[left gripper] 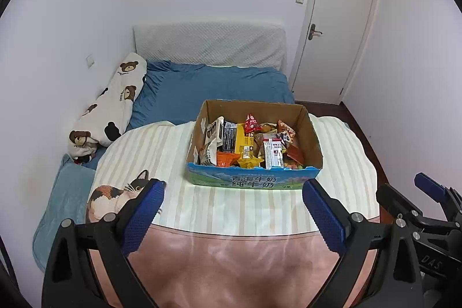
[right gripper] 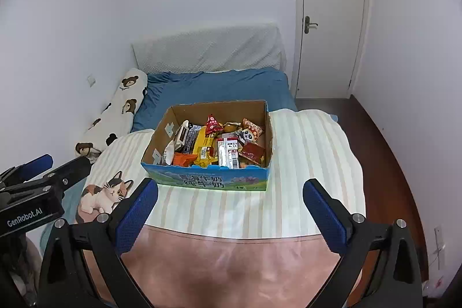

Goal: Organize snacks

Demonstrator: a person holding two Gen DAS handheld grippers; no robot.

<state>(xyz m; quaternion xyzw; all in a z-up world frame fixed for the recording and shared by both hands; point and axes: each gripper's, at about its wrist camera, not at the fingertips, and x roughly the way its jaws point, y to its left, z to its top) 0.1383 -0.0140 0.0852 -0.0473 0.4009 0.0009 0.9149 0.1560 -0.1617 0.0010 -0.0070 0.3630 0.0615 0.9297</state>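
A cardboard box (left gripper: 314, 140) with a blue printed front stands on a round table with a striped cloth (left gripper: 161, 158). It holds several snack packets (left gripper: 245, 146): yellow, orange, red, white and black. My left gripper (left gripper: 234, 192) is open and empty, held above the table's near edge, short of the box. My right gripper (right gripper: 231, 192) is also open and empty, at about the same distance from the box (right gripper: 158, 140), with the snacks (right gripper: 213, 146) ahead. The right gripper's body shows at the far right of the left wrist view (left gripper: 427, 210).
A bed with a blue sheet (left gripper: 213, 85) lies behind the table, with a bear-print pillow (left gripper: 115, 103) by the left wall. A cat picture (left gripper: 112, 198) lies on the cloth at the left. A closed white door (left gripper: 335, 31) stands at the back right.
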